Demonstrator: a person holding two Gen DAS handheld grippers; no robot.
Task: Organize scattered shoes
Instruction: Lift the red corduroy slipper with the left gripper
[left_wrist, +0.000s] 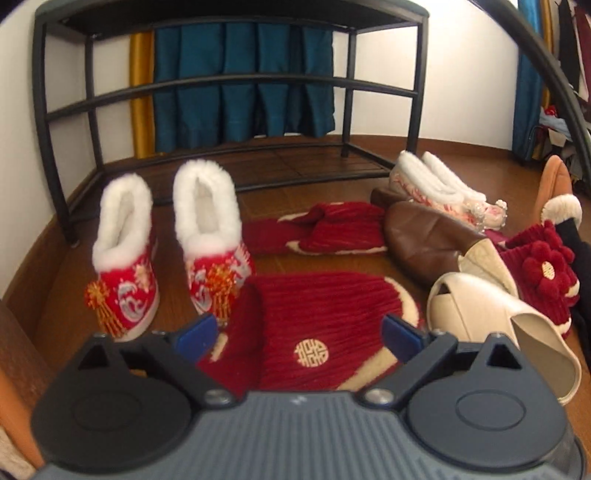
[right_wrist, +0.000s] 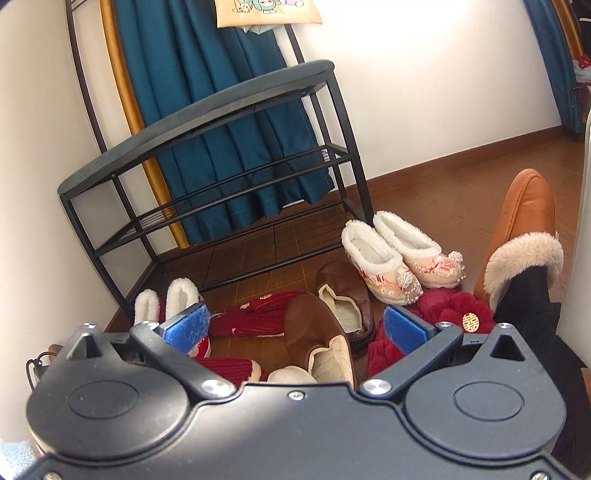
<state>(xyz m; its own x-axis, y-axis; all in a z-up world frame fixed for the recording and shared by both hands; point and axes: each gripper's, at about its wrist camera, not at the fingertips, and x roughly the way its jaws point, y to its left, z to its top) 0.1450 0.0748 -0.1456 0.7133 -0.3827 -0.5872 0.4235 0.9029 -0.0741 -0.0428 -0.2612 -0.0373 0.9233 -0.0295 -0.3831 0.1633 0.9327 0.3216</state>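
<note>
Nearest us, the left tongs (left_wrist: 299, 330) stand apart and empty over a red knit slipper (left_wrist: 317, 314) on the floor. Going right from the red embroidered pair (left_wrist: 166, 258) standing neatly at far left, we see brown leather shoes (right_wrist: 325, 332), cream slippers (left_wrist: 491, 314) and a pink embroidered pair (right_wrist: 399, 258) jumbled before the bare black shoe rack (right_wrist: 207, 147). The right tongs (right_wrist: 295, 325) also gape, holding nothing. We judge it best to pinch one shoe by its rim and keep mates together.
</note>
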